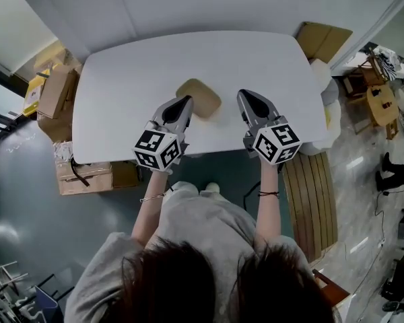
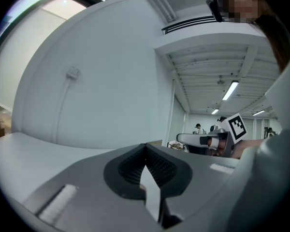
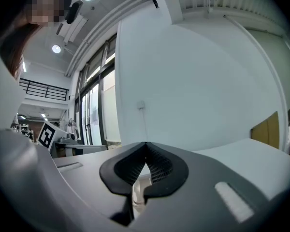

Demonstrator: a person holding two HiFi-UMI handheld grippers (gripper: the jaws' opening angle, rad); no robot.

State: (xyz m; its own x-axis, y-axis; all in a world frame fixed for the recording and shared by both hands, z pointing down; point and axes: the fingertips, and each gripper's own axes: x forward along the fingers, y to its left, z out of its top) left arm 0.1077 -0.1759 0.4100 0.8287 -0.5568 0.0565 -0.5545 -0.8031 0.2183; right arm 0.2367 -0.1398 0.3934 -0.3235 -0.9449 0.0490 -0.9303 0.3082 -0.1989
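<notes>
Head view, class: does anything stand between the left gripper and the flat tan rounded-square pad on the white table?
Nothing visible does. The left gripper, jaws shut, overlaps the left edge of the flat tan rounded-square pad in this view; only white table lies around them. Contact cannot be told.

A board [image 1: 200, 96] lies on the table [image 1: 121, 79] beside the left tool [image 1: 186, 103].

Pair of units, one per hand: left hand-held gripper [image 1: 186, 102], jaws closed tip to tip with nothing between, and right hand-held gripper [image 1: 246, 95], likewise closed and empty, both pointing forward side by side, apart from each other, carried on bare, outstretched forearms [image 1: 150, 204].
</notes>
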